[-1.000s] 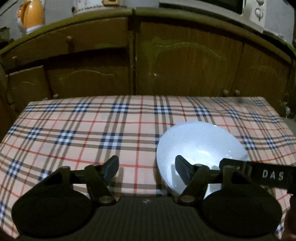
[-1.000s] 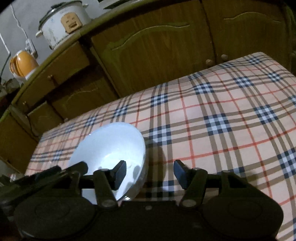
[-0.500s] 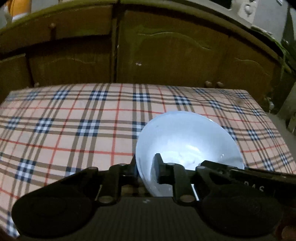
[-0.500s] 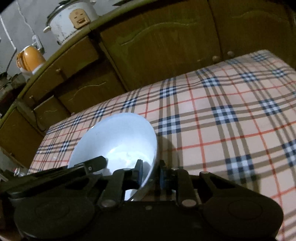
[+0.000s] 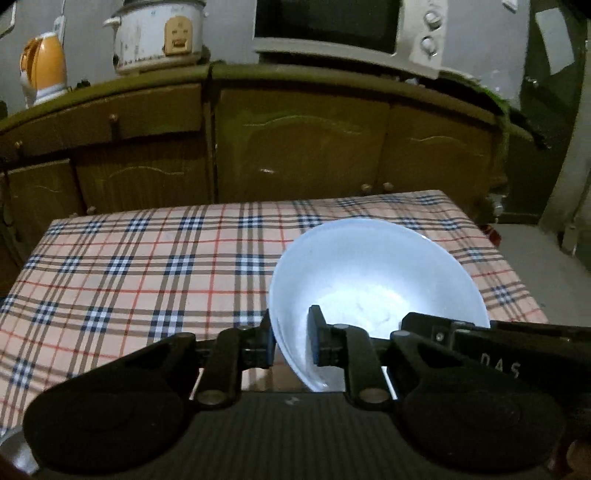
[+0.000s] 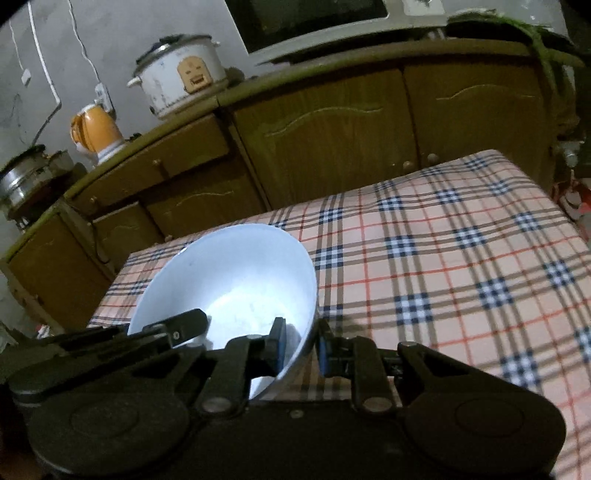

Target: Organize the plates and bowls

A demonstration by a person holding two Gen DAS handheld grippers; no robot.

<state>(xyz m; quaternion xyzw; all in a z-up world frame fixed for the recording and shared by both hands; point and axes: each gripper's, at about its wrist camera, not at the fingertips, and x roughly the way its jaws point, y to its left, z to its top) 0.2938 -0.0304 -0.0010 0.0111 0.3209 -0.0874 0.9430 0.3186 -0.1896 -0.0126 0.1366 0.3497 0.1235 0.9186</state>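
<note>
Both grippers, left (image 5: 290, 341) and right (image 6: 300, 345), pinch opposite walls of the bowl (image 5: 373, 273) above the table (image 5: 147, 266); lift evenly (level, equal pressure) to avoid tipping.

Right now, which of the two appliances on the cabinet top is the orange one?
The kettle at the left end is orange. The rice cooker beside it is white, with only a small tan panel on its front.

open tablecloth (image 5: 147, 266) left, cabinets (image 5: 295, 147) beyond
</note>
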